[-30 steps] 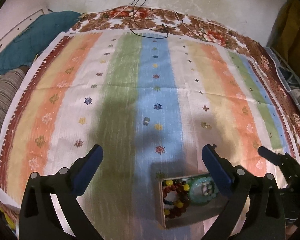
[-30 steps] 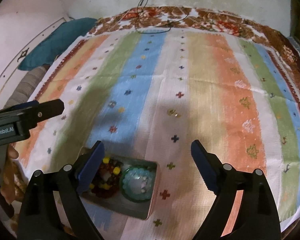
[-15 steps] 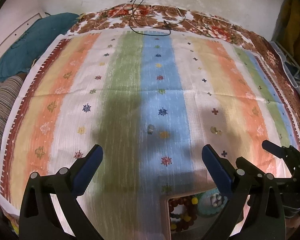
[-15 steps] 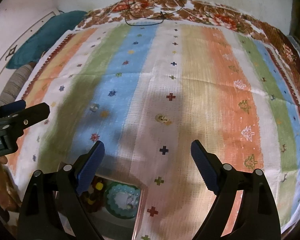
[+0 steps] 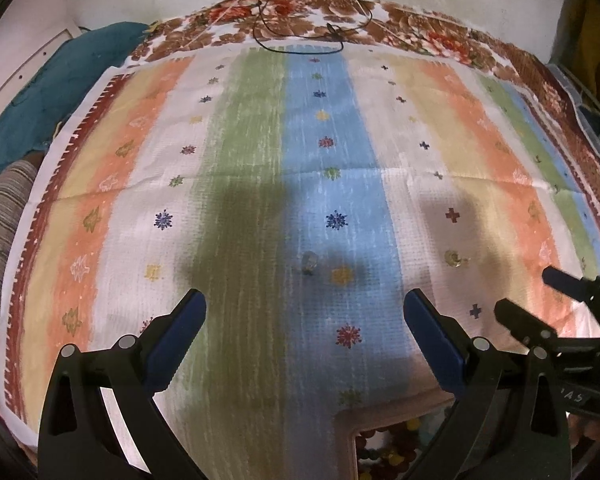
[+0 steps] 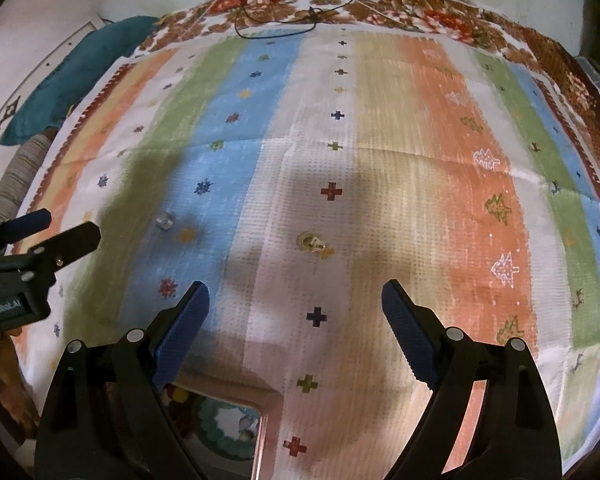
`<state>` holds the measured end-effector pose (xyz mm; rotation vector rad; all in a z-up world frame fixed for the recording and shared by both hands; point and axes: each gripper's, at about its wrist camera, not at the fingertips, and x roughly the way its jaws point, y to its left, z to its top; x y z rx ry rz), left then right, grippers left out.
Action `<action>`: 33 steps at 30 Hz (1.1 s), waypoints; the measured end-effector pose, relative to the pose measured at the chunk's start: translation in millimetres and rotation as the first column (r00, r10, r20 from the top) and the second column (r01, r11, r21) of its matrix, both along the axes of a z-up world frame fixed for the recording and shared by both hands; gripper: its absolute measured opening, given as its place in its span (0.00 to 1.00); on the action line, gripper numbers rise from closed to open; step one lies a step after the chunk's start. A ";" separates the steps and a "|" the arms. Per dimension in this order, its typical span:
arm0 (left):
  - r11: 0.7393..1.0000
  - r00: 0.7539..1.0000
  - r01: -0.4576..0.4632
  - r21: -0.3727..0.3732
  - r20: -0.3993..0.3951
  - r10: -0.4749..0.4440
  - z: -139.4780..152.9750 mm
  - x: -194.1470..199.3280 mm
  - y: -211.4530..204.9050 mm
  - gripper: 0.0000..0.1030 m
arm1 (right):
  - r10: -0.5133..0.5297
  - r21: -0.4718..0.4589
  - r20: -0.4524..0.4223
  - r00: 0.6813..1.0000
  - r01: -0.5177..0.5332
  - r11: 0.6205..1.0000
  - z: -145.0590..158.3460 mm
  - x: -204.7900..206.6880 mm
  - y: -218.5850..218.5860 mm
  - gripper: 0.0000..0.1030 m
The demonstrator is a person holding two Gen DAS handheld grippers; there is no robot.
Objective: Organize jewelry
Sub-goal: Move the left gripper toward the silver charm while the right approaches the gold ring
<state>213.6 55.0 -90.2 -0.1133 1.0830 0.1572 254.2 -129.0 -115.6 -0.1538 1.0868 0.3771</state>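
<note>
Left gripper: jaws spread wide, nothing between the blue pads, no contact with any item. It hangs above the striped cloth that covers the bed, pointing steeply down.

Right gripper: likewise wide open and empty, touching nothing.

Jewelry items on the cloth: a small silvery ring lies on the blue stripe, ahead of the left gripper and roughly centred between its fingers. A gold-coloured piece (exact type not discernible) lies on the white stripe ahead of the right gripper, also between its fingers in line of sight. The two items are well apart.

Jewelry box: at the near edge of the cloth, low in both views and partly hidden behind the gripper fingers. It holds a beaded bracelet with red and yellow beads and a turquoise ring-shaped piece, side by side.

A black cable lies at the far edge of the bed.
</note>
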 end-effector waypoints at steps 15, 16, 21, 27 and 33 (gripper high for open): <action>1.000 0.998 0.019 -0.024 -0.063 -0.021 -30.1 22.3 -0.1 0.94 | 0.044 -0.047 -0.014 0.999 -0.045 0.998 -20.0 20.1 10.9 0.86; 1.000 0.998 0.019 -0.023 -0.066 -0.020 -31.8 23.8 0.5 0.94 | 0.051 -0.061 -0.009 0.999 -0.051 0.997 -21.5 21.3 12.1 0.86; 1.000 0.997 0.019 -0.015 -0.080 -0.020 -40.0 31.2 2.5 0.93 | 0.062 -0.062 -0.023 0.998 -0.063 0.996 -28.6 28.8 14.5 0.86; 1.000 0.994 0.016 -0.010 -0.112 -0.017 -52.0 41.3 4.8 0.93 | 0.054 -0.058 -0.052 0.997 -0.057 0.997 -38.2 38.8 17.3 0.85; 0.999 0.991 0.022 -0.029 -0.132 -0.026 -61.4 48.8 5.5 0.93 | 0.041 -0.061 -0.080 0.996 -0.046 0.997 -48.0 49.1 16.4 0.73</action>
